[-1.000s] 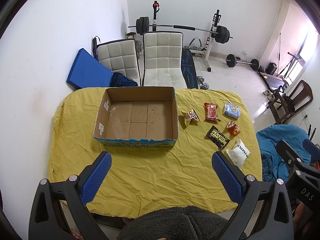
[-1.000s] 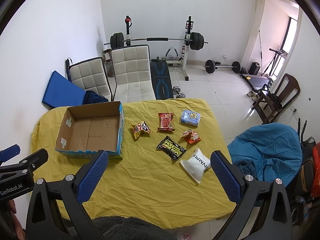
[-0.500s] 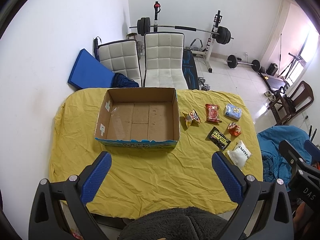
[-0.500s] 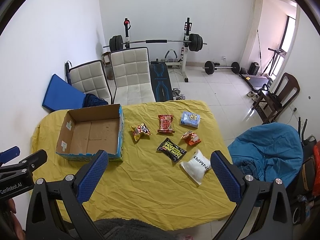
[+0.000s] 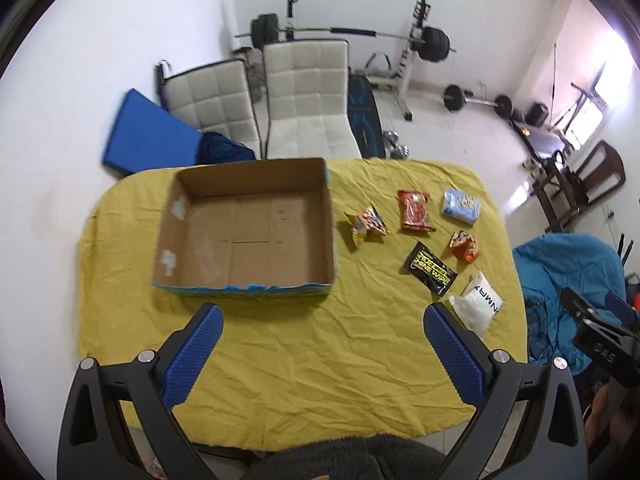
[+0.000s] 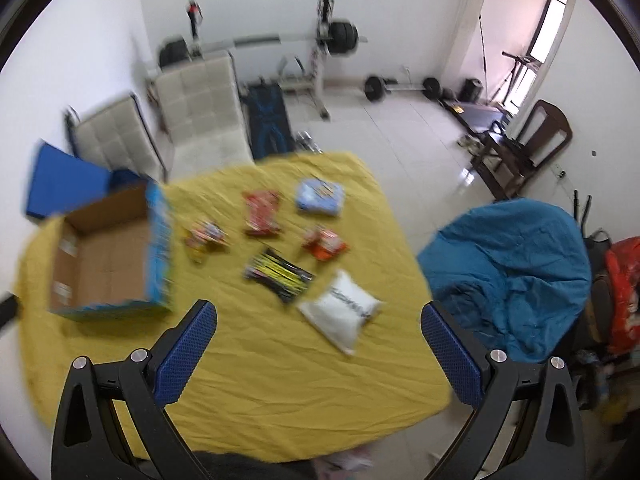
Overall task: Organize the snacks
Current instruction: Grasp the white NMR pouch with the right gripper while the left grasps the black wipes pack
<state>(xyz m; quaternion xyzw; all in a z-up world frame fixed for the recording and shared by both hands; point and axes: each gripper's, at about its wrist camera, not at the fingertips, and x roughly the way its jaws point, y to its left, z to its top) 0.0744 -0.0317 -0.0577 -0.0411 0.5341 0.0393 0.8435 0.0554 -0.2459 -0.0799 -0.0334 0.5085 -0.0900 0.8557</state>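
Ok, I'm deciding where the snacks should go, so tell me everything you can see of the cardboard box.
The cardboard box is a shallow, open-topped tray of plain brown corrugated board, with blue print on its outer walls. It sits flat and upright on the yellow cloth, on the left part of the table. Nothing lies inside; a few whitish label scraps cling to its left inner wall. No snack or gripper touches it; the nearest packet lies apart, to its right.
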